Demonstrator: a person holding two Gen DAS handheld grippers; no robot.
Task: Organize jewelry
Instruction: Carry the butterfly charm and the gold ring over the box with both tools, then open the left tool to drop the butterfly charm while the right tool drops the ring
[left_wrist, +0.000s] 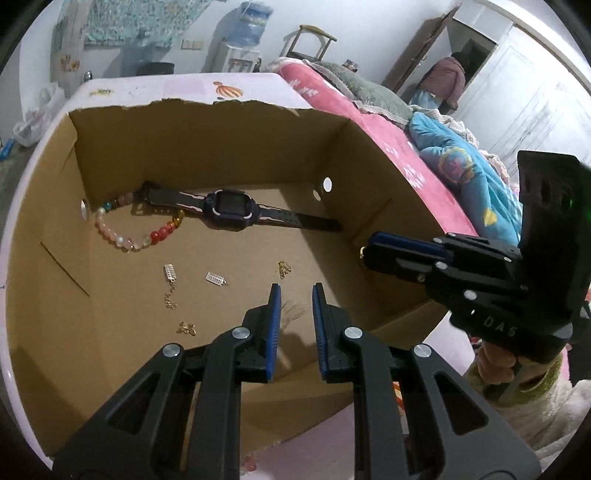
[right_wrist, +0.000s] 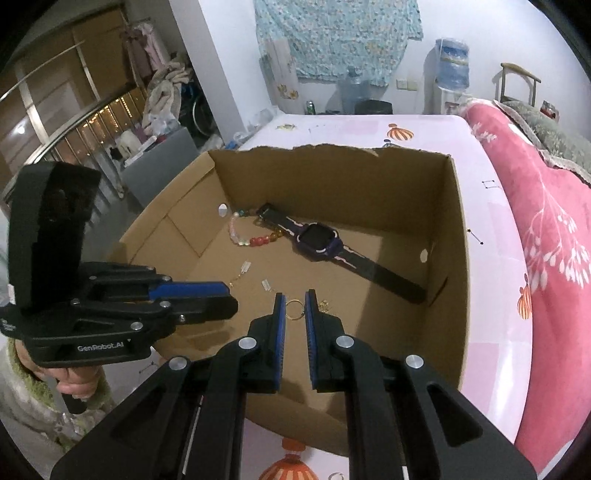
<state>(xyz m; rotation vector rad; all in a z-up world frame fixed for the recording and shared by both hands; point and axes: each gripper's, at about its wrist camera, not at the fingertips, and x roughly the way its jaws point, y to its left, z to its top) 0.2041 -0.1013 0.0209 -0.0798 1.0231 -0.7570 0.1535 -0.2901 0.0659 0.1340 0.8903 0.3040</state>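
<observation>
Pink-topped table carries an open cardboard box

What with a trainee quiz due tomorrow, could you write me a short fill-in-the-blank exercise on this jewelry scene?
1. The watch and the bead bracelet lie inside an open cardboard ____.
2. The right claw pinches a small gold ____ between its pads.
3. The cloth on the table is mostly ____ in colour.

Missing words: box; ring; pink.
</observation>
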